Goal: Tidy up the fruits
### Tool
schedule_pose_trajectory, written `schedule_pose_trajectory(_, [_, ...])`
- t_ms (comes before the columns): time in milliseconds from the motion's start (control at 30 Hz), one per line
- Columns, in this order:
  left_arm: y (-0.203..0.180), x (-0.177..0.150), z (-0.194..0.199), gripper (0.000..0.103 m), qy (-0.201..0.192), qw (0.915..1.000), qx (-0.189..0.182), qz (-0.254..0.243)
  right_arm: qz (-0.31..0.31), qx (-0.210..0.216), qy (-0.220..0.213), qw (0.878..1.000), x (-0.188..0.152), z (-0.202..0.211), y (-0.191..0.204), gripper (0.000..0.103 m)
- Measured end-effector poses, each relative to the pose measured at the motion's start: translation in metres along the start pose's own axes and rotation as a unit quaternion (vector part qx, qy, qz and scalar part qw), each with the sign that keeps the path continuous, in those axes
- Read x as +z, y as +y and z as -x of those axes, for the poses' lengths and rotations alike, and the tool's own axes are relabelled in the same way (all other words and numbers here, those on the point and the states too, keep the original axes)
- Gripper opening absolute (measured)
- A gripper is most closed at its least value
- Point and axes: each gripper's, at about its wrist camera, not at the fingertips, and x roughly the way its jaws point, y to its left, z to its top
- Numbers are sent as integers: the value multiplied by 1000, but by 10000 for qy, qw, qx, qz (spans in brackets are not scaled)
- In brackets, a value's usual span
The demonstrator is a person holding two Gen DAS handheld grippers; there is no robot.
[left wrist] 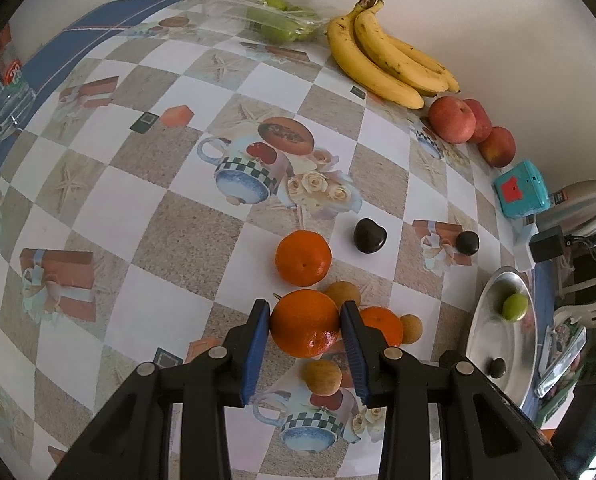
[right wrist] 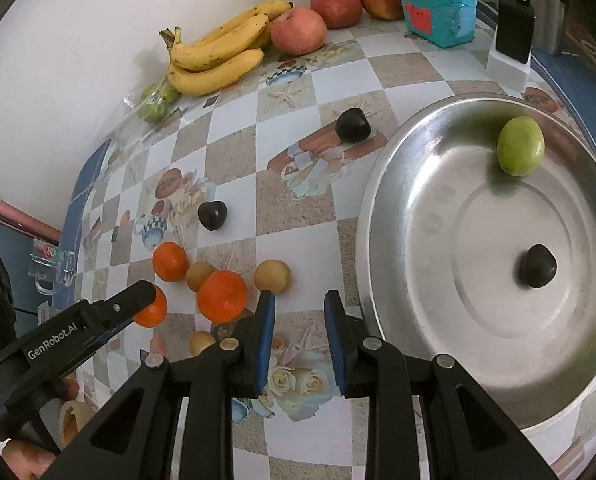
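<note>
Left tongs (left wrist: 305, 326) clamped on an orange (left wrist: 305, 323); right tongs (right wrist: 299, 338) narrow, empty, beside the metal bowl (right wrist: 397, 184).

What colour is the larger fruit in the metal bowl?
Light green; clearest in the right wrist view.

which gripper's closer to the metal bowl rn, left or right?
Right. The right gripper hovers empty just beside the metal bowl's near rim. The left gripper is farther off across the table, closed on an orange in the fruit cluster.
</note>
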Motion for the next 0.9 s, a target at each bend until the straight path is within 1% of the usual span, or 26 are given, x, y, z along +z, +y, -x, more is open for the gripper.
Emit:
schedule_pose_trajectory(167, [3,1,0,39,3,10000,-5,59,93,-26,-38,9999,2,-6,5,26])
schedule_pose_trajectory(333, [3,1,0,39,4,10000,-5,66,143,92,-125,9998,4,-15,10,26])
schedule_pose_trajectory(533, [4,1,1,39,8,9999,-14,102,174,104,-105,9997,5,-26,13,26])
schedule_pose_trajectory(900, [4,1,1,39,5,10000,-7,99,257,75,-110,9996,7,-36,19,26])
